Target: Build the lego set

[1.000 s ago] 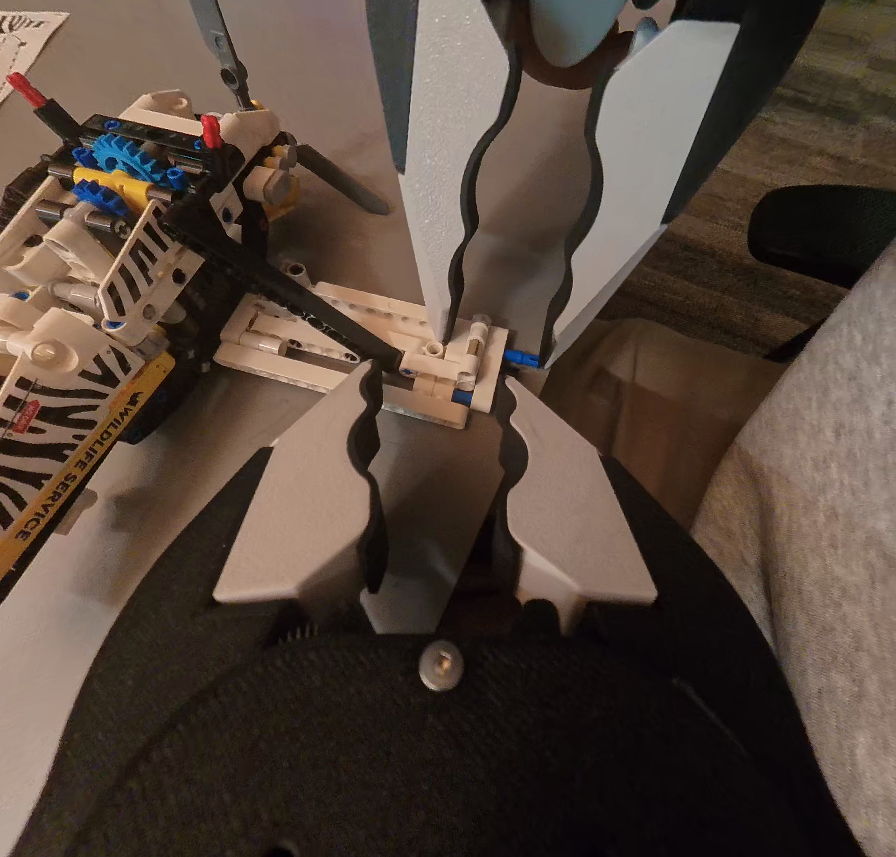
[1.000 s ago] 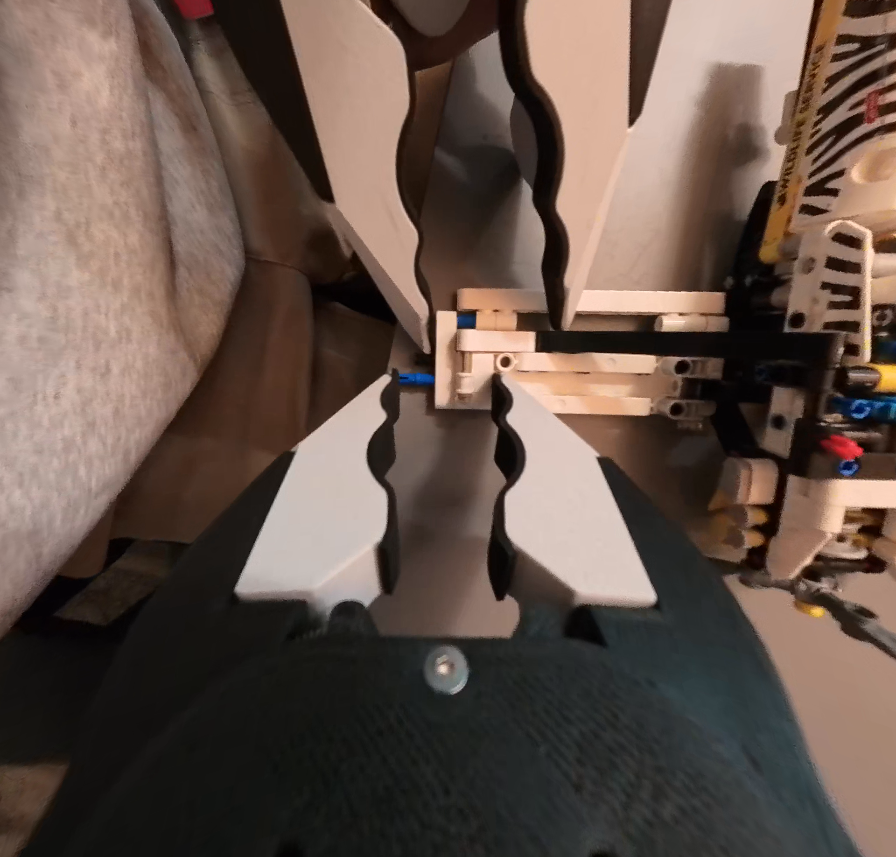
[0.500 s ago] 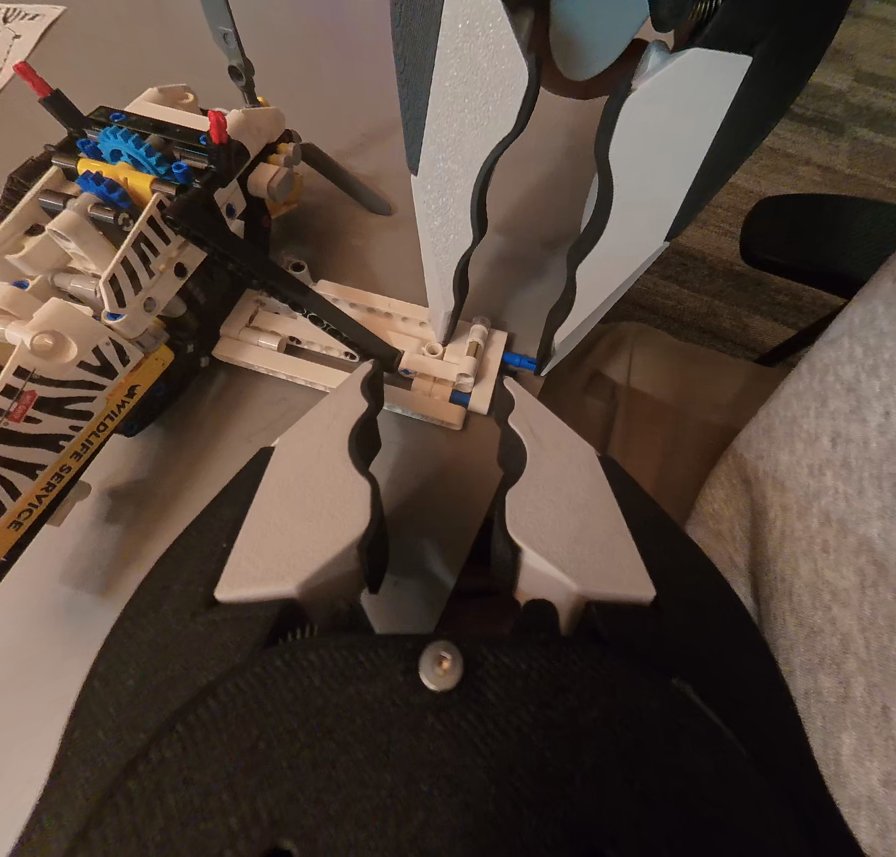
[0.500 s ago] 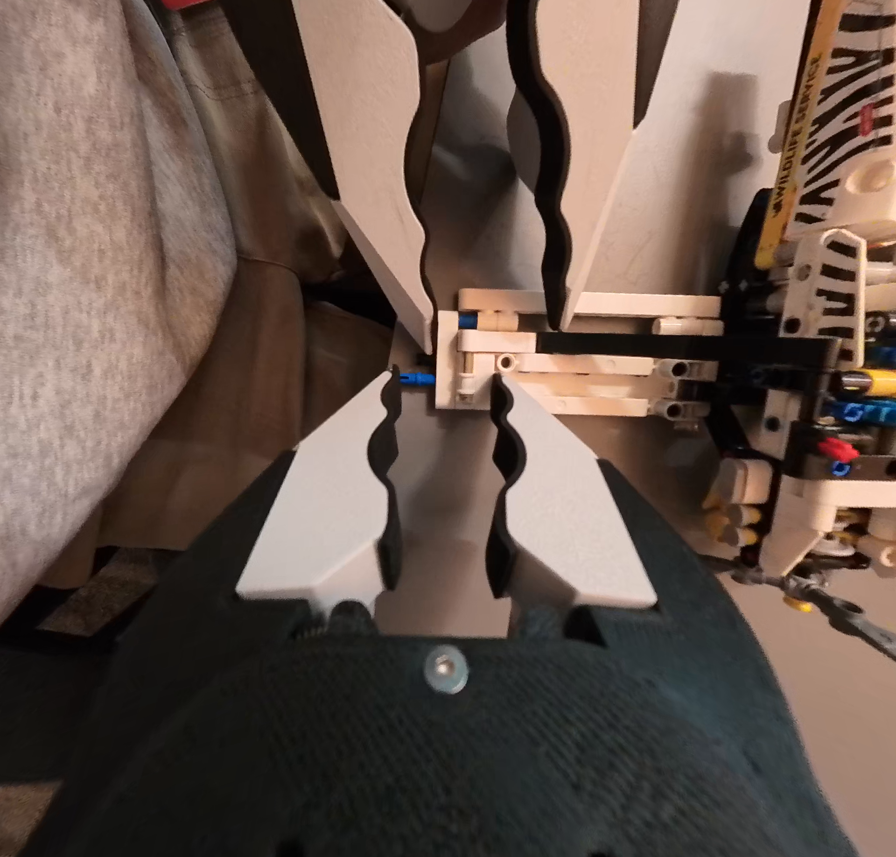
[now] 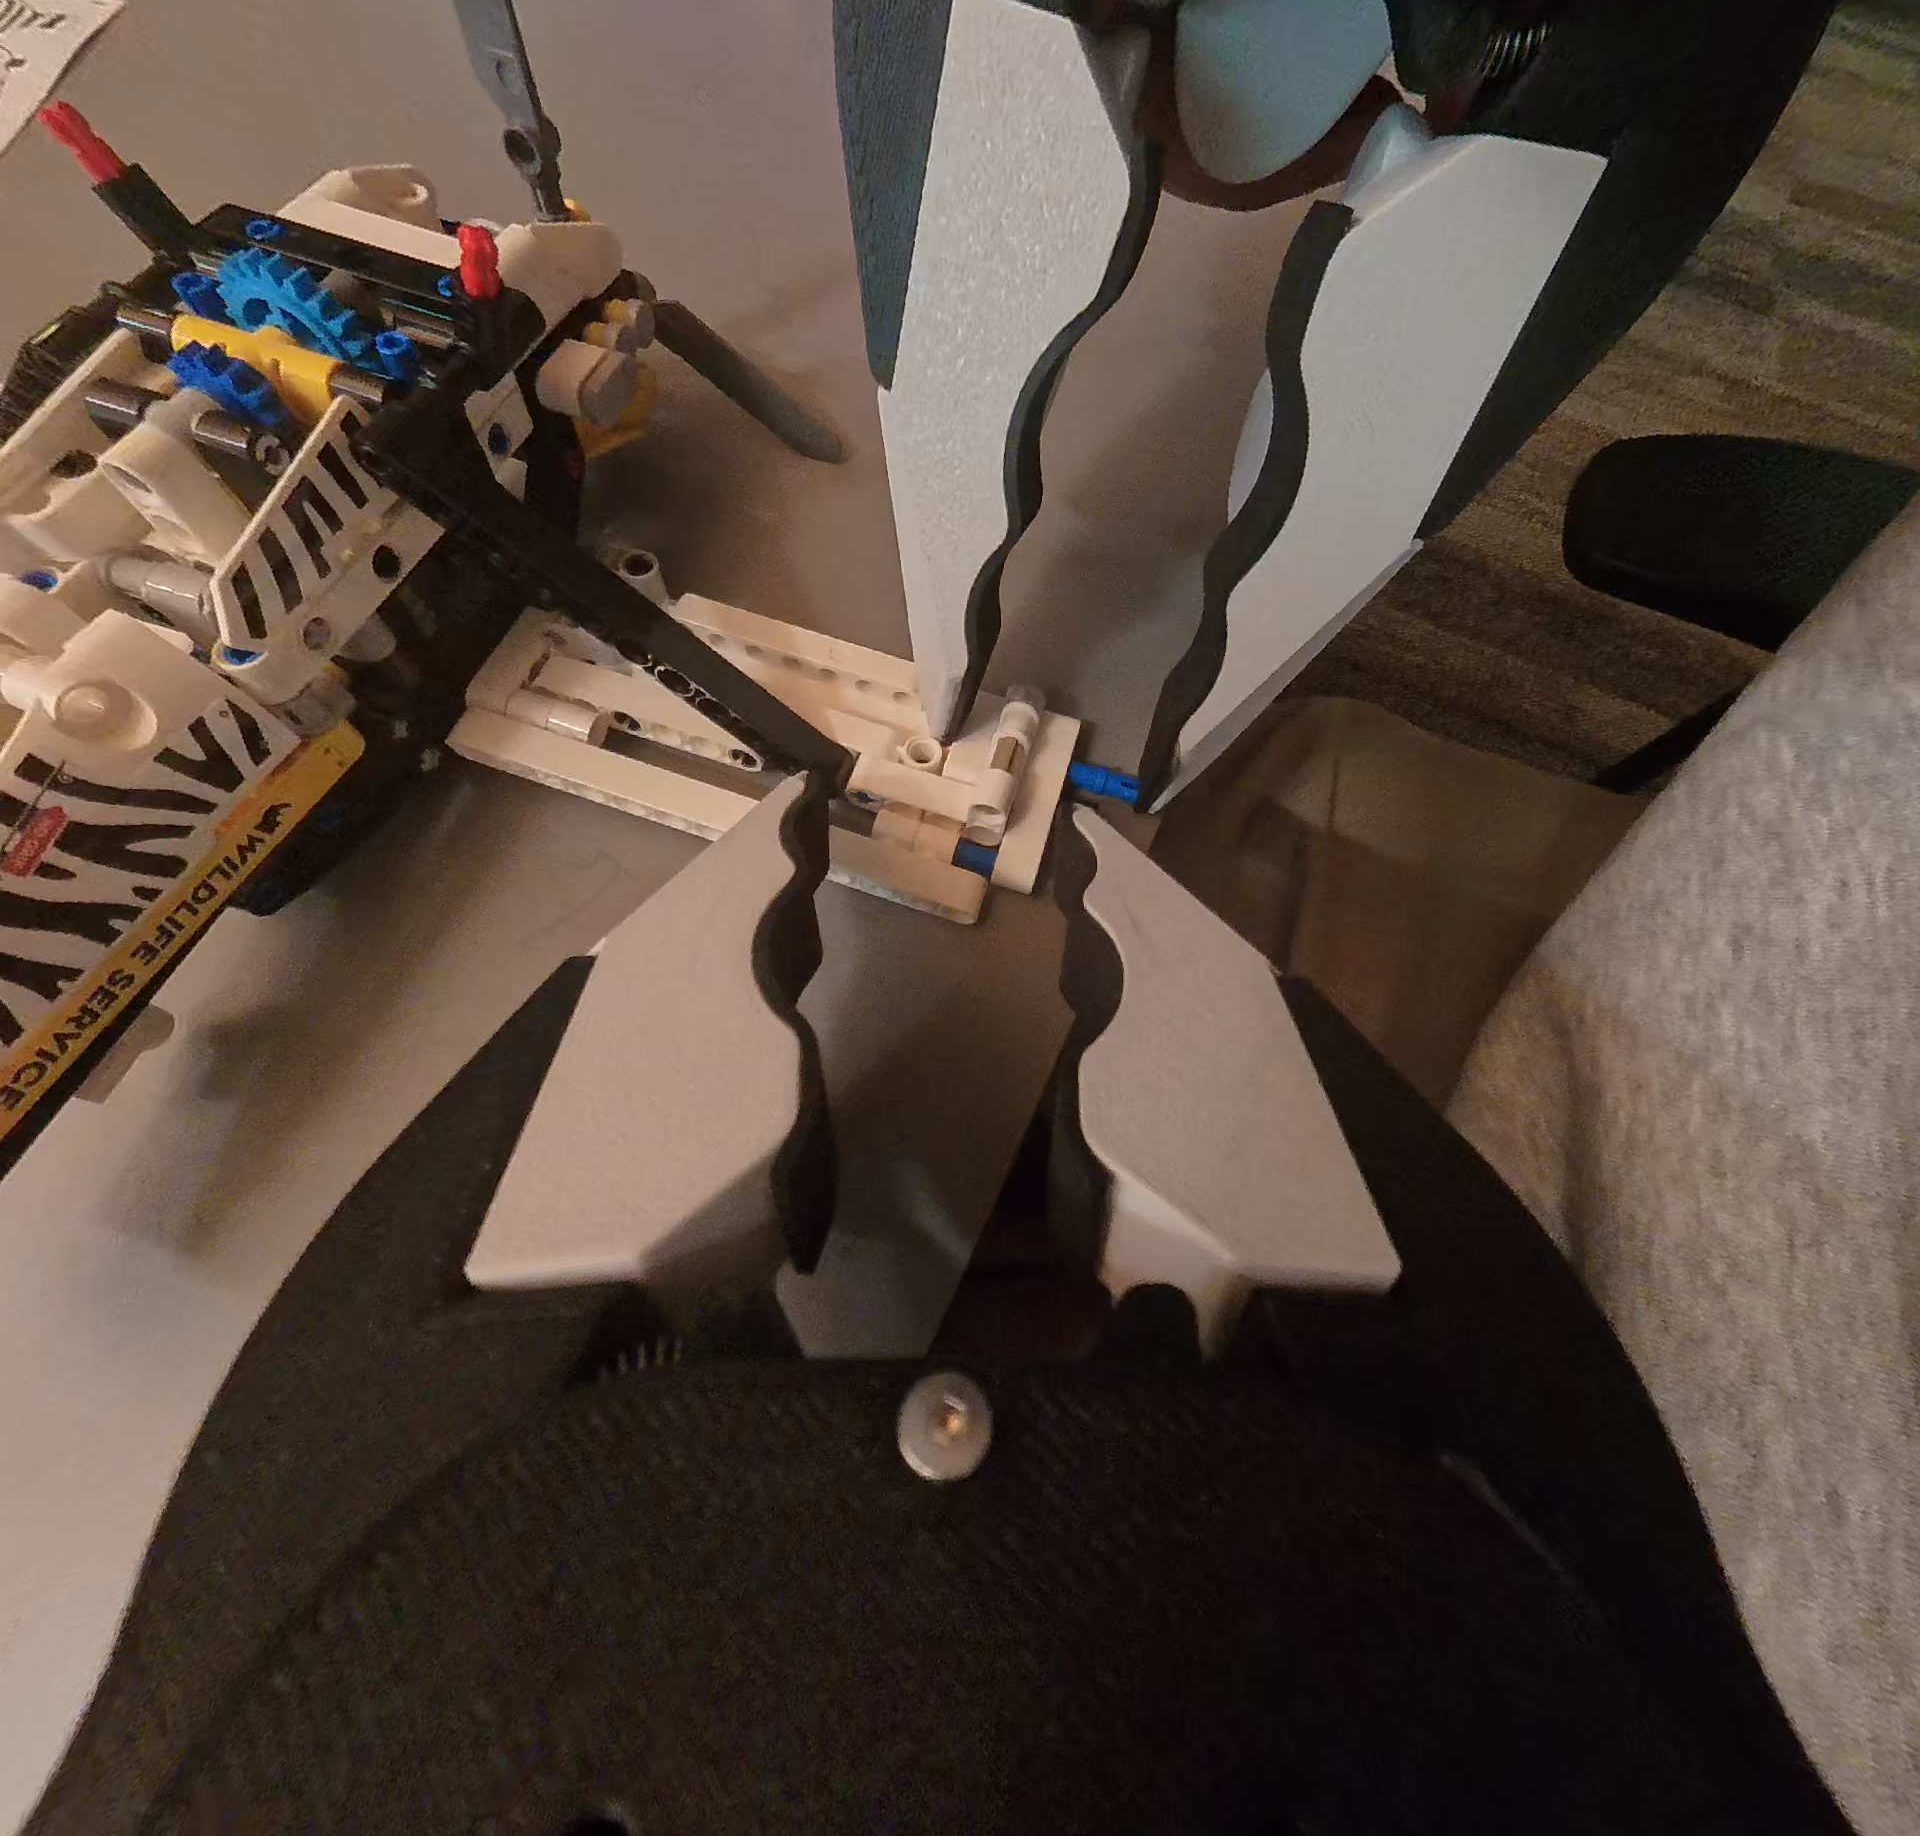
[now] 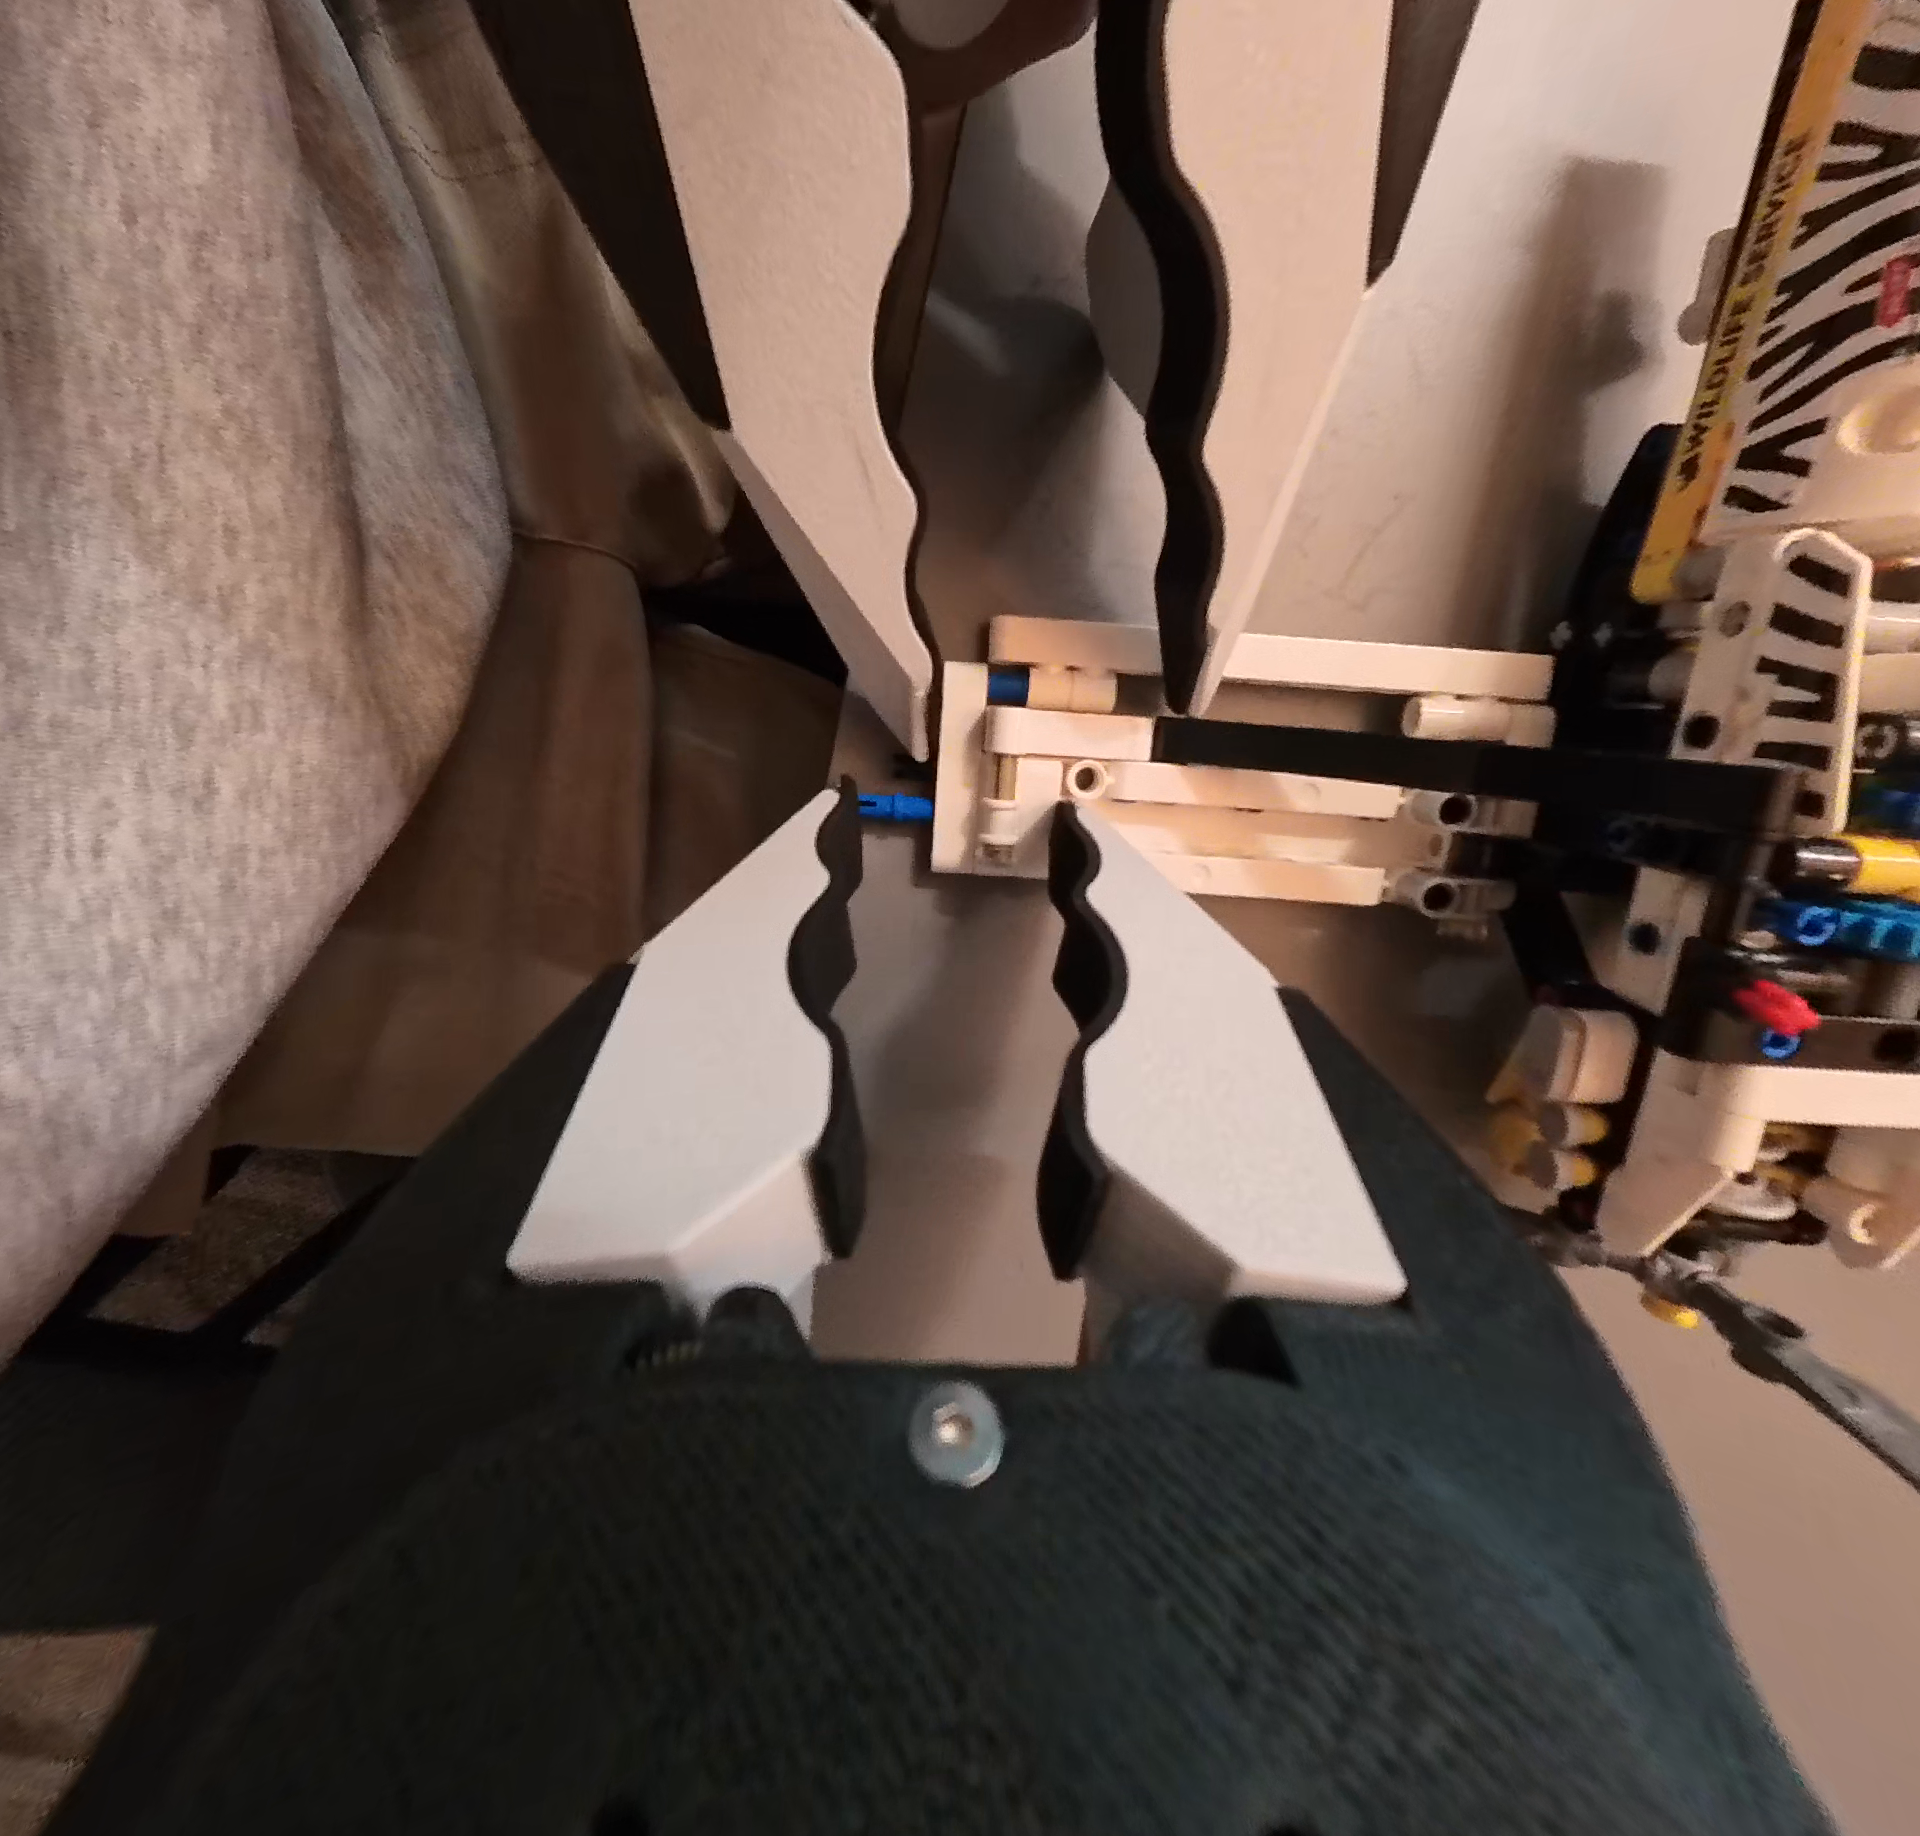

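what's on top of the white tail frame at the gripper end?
On the white tail frame lies a black beam, ending at stacked white connectors. Underneath is hidden.

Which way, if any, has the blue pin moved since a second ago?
No. The blue pin still juts equally far from the white end plate in the right wrist view.

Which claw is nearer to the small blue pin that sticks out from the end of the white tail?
Right. One finger of the right claw touches the outer tip of the blue pin. The left claw straddles the white tail end beside the pin, apart from it.
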A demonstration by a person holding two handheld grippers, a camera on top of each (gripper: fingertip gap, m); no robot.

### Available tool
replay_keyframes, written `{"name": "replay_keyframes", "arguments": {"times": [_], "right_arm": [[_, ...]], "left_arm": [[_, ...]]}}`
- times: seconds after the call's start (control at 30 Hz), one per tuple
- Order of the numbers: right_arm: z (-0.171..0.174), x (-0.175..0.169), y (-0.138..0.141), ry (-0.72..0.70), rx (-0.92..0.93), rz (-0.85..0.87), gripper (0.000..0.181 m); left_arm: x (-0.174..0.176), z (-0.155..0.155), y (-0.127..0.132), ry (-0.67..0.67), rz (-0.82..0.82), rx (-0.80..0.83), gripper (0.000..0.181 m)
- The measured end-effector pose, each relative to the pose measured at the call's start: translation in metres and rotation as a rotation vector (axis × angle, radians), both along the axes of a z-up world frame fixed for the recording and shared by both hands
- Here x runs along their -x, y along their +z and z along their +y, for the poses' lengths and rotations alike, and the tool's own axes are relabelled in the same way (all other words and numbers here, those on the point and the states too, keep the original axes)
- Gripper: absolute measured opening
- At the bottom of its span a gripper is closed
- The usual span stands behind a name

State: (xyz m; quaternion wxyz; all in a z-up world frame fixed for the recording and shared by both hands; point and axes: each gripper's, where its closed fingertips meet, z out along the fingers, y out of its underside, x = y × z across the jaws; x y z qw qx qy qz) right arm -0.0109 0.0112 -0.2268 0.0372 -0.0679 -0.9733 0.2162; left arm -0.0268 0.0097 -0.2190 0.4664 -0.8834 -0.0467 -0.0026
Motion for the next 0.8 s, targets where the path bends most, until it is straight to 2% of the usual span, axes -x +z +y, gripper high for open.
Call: {"name": "replay_keyframes", "arguments": {"times": [0.3,0.47,0.5,0.8], "right_arm": [[-0.0009,0.0022,-0.0022,-0.002,0.01,-0.042,0.035],[-0.0001,0.0,-0.0006,-0.01,0.007,-0.022,0.035],[0.0001,0.0018,-0.0002,-0.016,0.003,-0.003,0.028],[0.0006,0.0008,-0.0005,-0.025,0.012,0.015,0.029]], "left_arm": [[-0.001,0.0,0.0005,0.005,-0.009,-0.007,0.041],[-0.0025,0.0001,0.0008,0.001,-0.015,-0.012,0.038],[-0.0044,0.0009,0.0014,-0.007,-0.021,-0.018,0.037],[-0.0071,0.0017,0.0028,-0.016,-0.051,-0.032,0.038]]}}
